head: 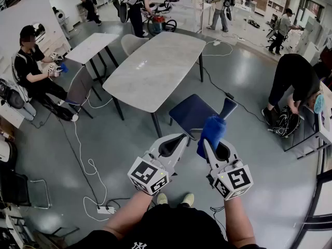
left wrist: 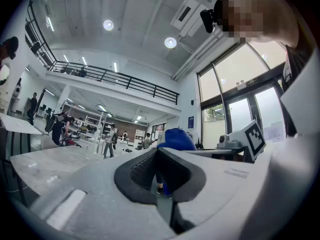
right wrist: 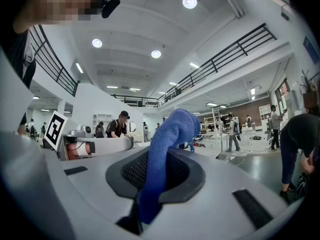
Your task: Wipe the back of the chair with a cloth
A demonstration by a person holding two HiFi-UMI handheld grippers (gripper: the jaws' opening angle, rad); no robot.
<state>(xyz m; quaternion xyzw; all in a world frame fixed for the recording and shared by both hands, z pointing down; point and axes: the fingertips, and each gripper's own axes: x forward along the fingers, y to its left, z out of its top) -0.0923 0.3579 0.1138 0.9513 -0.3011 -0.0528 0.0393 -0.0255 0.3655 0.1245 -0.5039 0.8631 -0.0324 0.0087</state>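
The right gripper (head: pixel 209 145) was clenched on the blue cloth (head: pixel 212 130), which stood up out of its tips and folded over at the top. The left gripper (head: pixel 178 140), just beside it, had its 2 jaws pressed together with nothing between them. Ahead of both grippers stood the dark blue chair (head: pixel 194 113), at the near edge of the pale marble surface (head: pixel 150 66).

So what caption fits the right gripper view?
Right gripper shut on a fuzzy blue cloth, busy hall beyond.
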